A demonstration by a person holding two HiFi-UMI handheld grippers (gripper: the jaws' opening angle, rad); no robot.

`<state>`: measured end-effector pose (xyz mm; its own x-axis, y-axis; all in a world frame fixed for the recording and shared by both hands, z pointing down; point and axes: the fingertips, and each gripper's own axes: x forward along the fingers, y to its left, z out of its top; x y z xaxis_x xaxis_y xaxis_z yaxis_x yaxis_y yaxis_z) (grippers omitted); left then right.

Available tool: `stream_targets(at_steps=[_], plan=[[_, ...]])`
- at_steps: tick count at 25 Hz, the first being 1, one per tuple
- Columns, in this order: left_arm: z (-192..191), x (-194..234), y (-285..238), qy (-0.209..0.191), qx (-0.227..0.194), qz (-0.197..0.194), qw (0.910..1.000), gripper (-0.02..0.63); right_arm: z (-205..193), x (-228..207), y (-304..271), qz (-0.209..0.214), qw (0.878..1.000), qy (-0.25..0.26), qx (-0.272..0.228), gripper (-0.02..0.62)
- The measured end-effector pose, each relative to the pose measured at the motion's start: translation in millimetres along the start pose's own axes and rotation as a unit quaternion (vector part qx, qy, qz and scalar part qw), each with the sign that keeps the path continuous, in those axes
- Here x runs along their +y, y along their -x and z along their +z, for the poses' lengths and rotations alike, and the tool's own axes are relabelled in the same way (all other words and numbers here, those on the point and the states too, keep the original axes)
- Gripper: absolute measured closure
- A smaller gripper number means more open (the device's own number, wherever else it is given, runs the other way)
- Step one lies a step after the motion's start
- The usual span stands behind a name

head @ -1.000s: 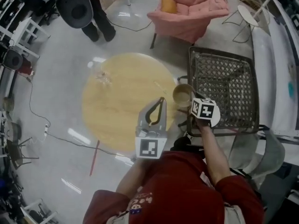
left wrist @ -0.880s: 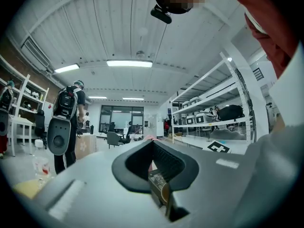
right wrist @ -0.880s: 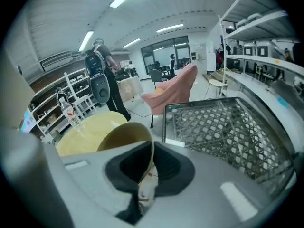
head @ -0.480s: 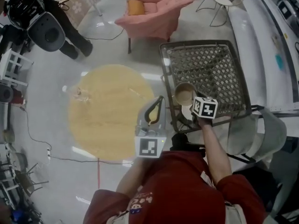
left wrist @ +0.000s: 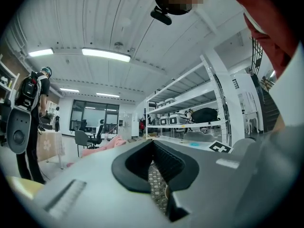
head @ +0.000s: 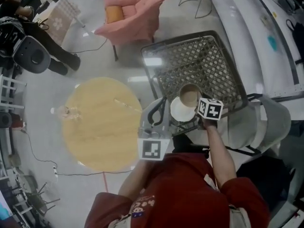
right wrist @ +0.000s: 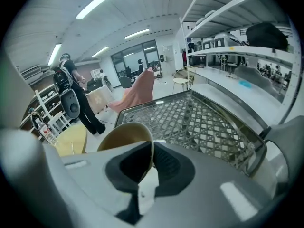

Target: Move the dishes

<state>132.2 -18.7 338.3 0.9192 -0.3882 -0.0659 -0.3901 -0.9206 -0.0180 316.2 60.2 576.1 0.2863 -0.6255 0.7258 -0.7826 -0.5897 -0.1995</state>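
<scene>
A tan bowl [head: 190,97] hangs over the near corner of a dark metal mesh table [head: 199,63]. My right gripper [head: 195,106] is shut on the bowl's rim [right wrist: 142,129], one jaw inside the bowl and one outside, and it points down at a slant. A white round dish-like shape [head: 180,109] shows just under the bowl; I cannot tell whether it is held. My left gripper [head: 163,102] is just left of the bowl, level and shut with nothing between its jaws [left wrist: 153,145].
A round wooden table [head: 99,122] with a small clear item [head: 65,112] lies to the left. Behind it is a pink armchair [head: 135,8]. A person with a backpack [head: 28,51] stands far left. A white counter [head: 266,37] and a grey chair [head: 268,122] are on the right.
Both grippers and the bowl have moved from the wooden table's edge to over the mesh table. The wooden table has slid left in view. Both grips are unchanged.
</scene>
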Motion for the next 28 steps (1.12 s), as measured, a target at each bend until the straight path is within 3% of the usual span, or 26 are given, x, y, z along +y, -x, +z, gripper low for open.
stream_targets(at_steps=[14, 28], plan=[[-13.7, -62.3, -53.0, 0.011, 0.014, -0.036, 0.9992, 0.598, -9.4, -78.0, -1.3, -0.019, 0.999, -0.038, 0.01, 0.577], [-39.6, -101.4, -89.6, 0.008, 0.054, -0.059, 0.9967, 0.598, -39.1, -116.0, -31.9, -0.011, 0.997, -0.062, 0.044, 0.577]])
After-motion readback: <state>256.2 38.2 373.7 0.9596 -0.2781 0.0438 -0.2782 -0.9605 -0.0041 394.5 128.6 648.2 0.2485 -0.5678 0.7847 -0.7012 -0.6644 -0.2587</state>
